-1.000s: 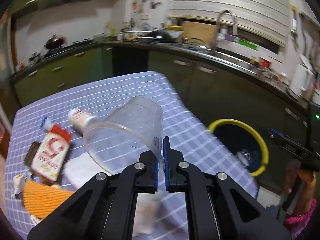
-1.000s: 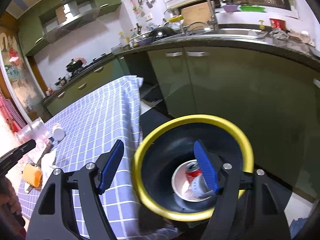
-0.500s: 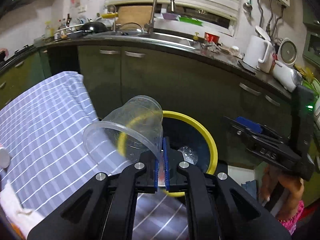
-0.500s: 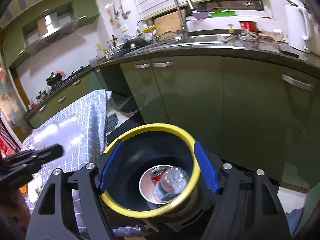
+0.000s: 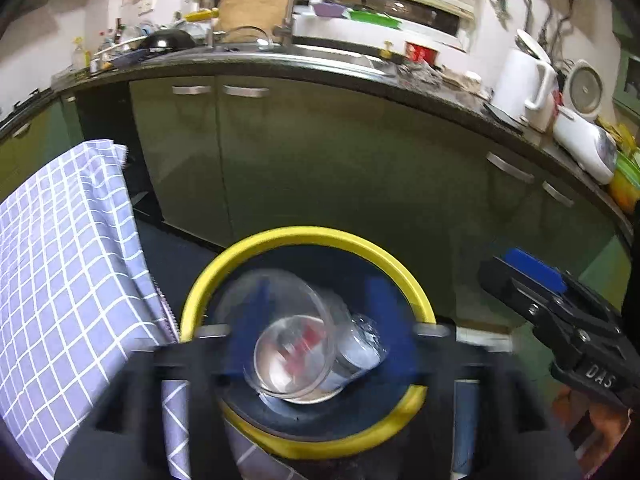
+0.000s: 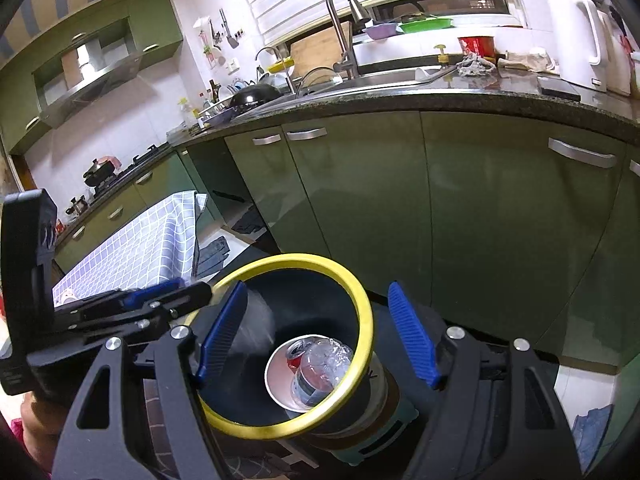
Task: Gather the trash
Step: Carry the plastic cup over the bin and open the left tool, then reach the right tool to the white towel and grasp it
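A black bin with a yellow rim (image 5: pixel 304 234) stands on the floor beside the table. My left gripper (image 5: pixel 316 312) hovers right over it, its jaws opening. The clear plastic cup (image 5: pixel 288 340) is loose between the blurred blue pads and dropping into the bin, mouth toward me. In the bin lie a white paper bowl (image 6: pixel 280 380), a red can (image 6: pixel 294 354) and a crushed clear bottle (image 6: pixel 320 368). My right gripper (image 6: pixel 318 336) hangs open above the same bin's rim (image 6: pixel 296 260), with nothing in it. The left gripper (image 6: pixel 188 292) reaches in from the left, with the cup (image 6: pixel 258 332) a blur below it.
The table with the lilac checked cloth (image 5: pixel 60 260) lies left of the bin. Green cabinets (image 5: pixel 320 168) and a dark counter with sink, tap and white kettle (image 5: pixel 524 84) run behind. The right gripper (image 5: pixel 532 276) shows at the right edge.
My left gripper swung from over the table to above the bin carrying the cup; its jaws have now parted and the cup has slipped free. The right gripper stayed open over the bin.
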Tool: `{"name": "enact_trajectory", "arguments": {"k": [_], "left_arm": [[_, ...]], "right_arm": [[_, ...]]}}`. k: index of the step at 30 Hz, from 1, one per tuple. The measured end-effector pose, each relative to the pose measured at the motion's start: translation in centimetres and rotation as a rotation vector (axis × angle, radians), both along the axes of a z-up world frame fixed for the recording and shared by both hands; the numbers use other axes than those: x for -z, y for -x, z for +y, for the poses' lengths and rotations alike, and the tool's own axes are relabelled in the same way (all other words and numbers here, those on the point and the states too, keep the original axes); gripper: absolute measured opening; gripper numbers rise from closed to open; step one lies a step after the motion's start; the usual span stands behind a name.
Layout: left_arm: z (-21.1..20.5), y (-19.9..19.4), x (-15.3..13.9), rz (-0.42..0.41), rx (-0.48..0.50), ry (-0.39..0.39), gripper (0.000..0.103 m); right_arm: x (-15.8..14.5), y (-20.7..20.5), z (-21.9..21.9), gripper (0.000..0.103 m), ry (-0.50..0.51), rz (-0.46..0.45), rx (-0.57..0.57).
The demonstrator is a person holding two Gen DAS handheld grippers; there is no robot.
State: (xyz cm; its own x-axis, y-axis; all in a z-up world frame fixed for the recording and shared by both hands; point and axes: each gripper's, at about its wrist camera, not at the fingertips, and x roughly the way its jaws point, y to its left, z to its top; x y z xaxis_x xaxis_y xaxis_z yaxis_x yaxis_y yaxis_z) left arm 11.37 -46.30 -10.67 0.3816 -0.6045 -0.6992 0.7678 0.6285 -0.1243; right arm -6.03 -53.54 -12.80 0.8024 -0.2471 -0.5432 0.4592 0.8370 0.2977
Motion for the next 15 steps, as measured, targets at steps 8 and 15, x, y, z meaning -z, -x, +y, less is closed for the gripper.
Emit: {"name": "enact_trajectory", "arguments": {"k": [8,15], "left_arm": [[7.1,2.0,-4.8,-0.073,-0.06,0.101,0.076],[16.6,3.7,-7.0,-0.11,-0.202,0.114,0.076]], "right_arm": [[-0.4,-0.5,1.1,0.071,0.004,-0.006,-0.028],[-0.5,-3.2,5.9,0.072,0.008,0.005,-0.175]]}}
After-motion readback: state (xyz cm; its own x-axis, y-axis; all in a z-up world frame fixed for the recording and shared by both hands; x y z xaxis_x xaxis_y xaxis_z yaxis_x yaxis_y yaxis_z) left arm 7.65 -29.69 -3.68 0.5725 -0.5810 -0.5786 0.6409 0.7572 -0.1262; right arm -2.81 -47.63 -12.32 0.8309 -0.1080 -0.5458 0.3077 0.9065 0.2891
